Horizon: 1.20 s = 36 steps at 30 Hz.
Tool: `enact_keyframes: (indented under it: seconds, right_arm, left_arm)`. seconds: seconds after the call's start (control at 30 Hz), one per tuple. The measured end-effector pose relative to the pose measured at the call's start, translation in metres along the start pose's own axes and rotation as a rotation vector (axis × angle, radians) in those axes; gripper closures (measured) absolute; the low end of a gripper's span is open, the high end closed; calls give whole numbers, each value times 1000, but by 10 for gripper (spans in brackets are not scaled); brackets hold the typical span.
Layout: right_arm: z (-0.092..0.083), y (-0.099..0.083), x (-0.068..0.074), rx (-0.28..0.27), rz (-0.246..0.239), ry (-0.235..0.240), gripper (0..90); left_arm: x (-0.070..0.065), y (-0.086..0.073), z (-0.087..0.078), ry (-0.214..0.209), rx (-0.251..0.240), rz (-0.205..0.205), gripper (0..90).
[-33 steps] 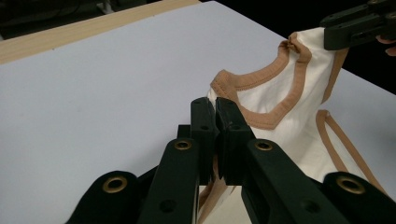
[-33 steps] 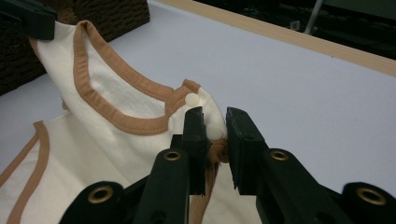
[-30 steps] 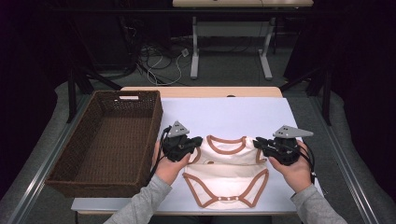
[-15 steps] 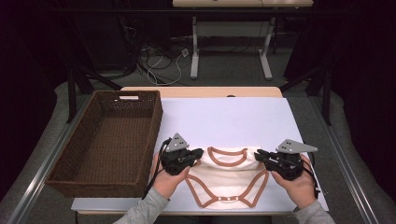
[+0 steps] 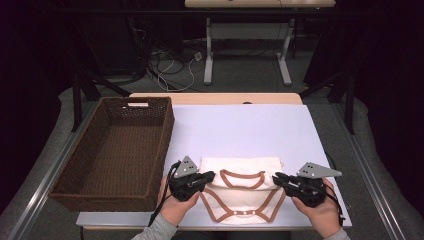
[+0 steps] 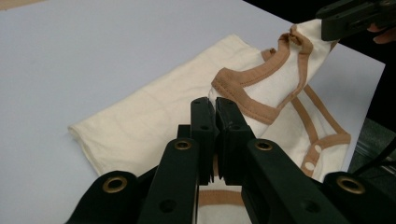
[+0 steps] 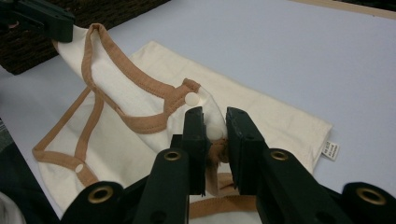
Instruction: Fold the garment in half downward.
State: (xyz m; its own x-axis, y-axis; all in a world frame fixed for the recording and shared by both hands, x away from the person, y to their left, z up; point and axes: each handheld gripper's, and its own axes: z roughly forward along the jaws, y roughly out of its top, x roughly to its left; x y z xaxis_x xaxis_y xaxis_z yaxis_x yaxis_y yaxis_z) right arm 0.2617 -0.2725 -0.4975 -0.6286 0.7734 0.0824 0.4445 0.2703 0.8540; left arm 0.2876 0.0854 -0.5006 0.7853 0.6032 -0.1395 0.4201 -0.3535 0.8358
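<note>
A cream baby bodysuit (image 5: 240, 187) with brown trim lies near the front edge of the white table (image 5: 245, 130), folded across its middle. My left gripper (image 5: 210, 176) is shut on the bodysuit's left shoulder; in the left gripper view its jaws (image 6: 215, 116) pinch the brown-edged fabric (image 6: 252, 88). My right gripper (image 5: 276, 178) is shut on the right shoulder; in the right gripper view the jaws (image 7: 215, 126) clamp the trim beside a white snap (image 7: 192, 98). The neckline hangs lifted between the two grippers, above the folded lower part (image 7: 275, 112).
A dark brown wicker basket (image 5: 115, 150) stands on the left side of the table, close to my left hand. The far half of the table is bare white. A white label (image 7: 330, 150) sticks out of the bodysuit's hem. Desk legs and cables lie on the floor behind.
Both grippers have come toward the front edge of the table and down, carrying the shoulders of the bodysuit over its lower part, so the garment now lies folded.
</note>
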Motion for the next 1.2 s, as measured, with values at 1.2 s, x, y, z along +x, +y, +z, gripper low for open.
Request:
enact_keyframes:
  seconds: [1.2]
  right_arm:
    - [-1,-40,16,96,16,65,780]
  left_arm:
    - [-26,-40,-1,-42,98,0,860]
